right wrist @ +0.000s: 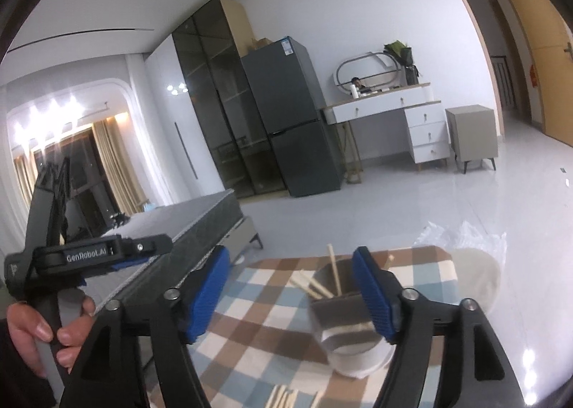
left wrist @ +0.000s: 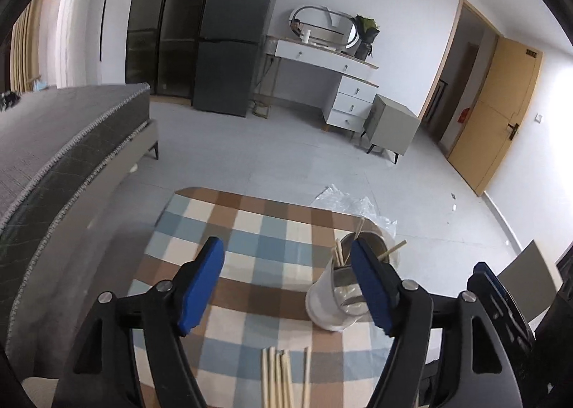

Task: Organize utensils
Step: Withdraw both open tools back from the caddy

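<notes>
A white-and-grey cylindrical holder [left wrist: 338,295] stands on the checked tablecloth [left wrist: 258,229] with several wooden chopsticks upright in it. More loose chopsticks [left wrist: 283,377] lie on the cloth at the near edge. My left gripper [left wrist: 288,273] is open and empty above the cloth, its right finger in front of the holder. In the right wrist view my right gripper [right wrist: 290,288] is open and empty above the holder [right wrist: 349,325], with loose chopsticks [right wrist: 283,397] below. The left gripper's body shows at the left [right wrist: 86,254], held by a hand.
A grey bed [left wrist: 61,157] runs along the table's left side. Clear plastic wrap [left wrist: 352,204] lies past the table's far right corner. A fridge [left wrist: 236,35], a white dressing table [left wrist: 333,71], a grey bedside cabinet [left wrist: 390,123] and a wooden door [left wrist: 501,107] stand across the tiled floor.
</notes>
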Available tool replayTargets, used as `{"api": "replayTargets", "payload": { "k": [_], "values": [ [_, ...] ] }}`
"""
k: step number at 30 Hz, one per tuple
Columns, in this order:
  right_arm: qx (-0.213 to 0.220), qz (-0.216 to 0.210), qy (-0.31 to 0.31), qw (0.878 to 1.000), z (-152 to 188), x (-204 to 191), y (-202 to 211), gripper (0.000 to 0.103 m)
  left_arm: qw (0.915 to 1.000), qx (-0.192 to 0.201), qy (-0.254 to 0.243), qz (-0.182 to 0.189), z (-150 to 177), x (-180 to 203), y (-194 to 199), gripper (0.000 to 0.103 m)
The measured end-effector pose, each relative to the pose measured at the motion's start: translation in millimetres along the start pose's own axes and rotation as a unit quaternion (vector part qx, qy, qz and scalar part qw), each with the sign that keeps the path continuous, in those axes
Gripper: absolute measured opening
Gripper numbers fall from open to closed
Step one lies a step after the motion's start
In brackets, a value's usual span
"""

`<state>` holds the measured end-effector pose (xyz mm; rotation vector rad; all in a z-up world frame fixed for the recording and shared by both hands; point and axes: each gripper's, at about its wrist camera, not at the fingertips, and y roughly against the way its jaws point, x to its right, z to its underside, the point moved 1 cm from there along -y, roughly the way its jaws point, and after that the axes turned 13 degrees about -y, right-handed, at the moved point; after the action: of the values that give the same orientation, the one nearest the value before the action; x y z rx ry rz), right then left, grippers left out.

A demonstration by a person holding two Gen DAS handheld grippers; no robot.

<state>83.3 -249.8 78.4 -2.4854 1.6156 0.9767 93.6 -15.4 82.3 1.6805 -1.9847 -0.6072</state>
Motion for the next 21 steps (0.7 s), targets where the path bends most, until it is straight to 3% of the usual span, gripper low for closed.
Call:
{"api": "replayTargets", "payload": {
  "k": [5, 16, 21],
  "values": [
    [-0.012, 0.009, 0.021, 1.0, 16, -18, 7, 0.082, 0.9999, 0.002, -0.011, -0.008, 15, -2, 18, 0.078],
    [0.006, 0.019, 0.042, 0.999, 54, -40, 30, 0.096, 0.999, -0.003, -0.03, -0.034, 55, -6, 44, 0.088],
    [-0.004, 0.027, 0.019, 0.999, 78, -38, 29, 0.102, 0.9973, -0.003, -0.049, -0.055, 76, -9, 35, 0.088]
  ]
}}
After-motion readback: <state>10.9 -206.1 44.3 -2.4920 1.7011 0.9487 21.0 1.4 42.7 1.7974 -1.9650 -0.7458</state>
